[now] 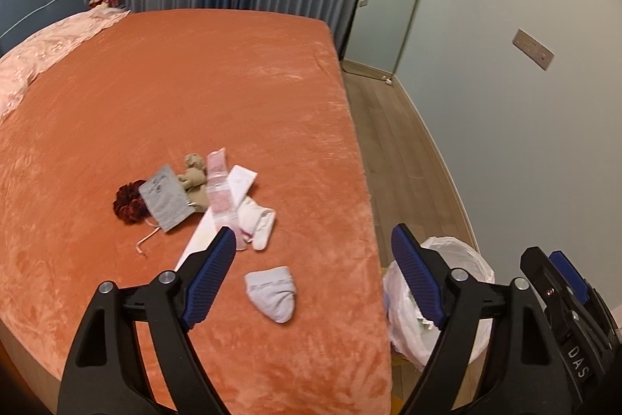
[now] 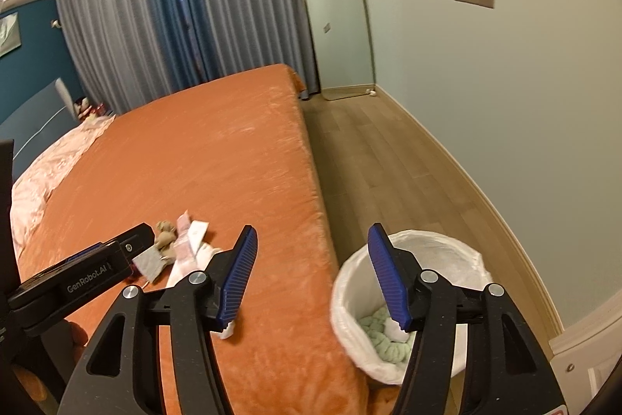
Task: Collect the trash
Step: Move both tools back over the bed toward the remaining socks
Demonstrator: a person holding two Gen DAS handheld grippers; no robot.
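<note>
A pile of small items lies on the orange bed (image 1: 194, 84): a dark red scrunchie (image 1: 126, 203), a grey pouch (image 1: 165, 197), a small plush bear (image 1: 193, 174), a pink packet (image 1: 218, 185), a white strip (image 1: 241, 181) and white socks (image 1: 258, 222). A grey-white sock (image 1: 270, 292) lies alone, nearer, just below my left gripper (image 1: 311, 240), which hangs open and empty over the bed's edge. My right gripper (image 2: 313, 236) is open and empty too, between the bed and the white-lined trash bin (image 2: 439, 240). The bin holds a green knitted thing (image 2: 383, 343) and a white lump (image 2: 394, 331).
The bin (image 1: 458, 251) stands on the wood floor (image 2: 369, 162) close against the bed's side. A pink quilt (image 1: 42, 53) covers the bed's far left. A mirror (image 2: 336, 22) leans on the wall by grey curtains (image 2: 175, 6). The pale wall (image 2: 505, 104) runs along the right.
</note>
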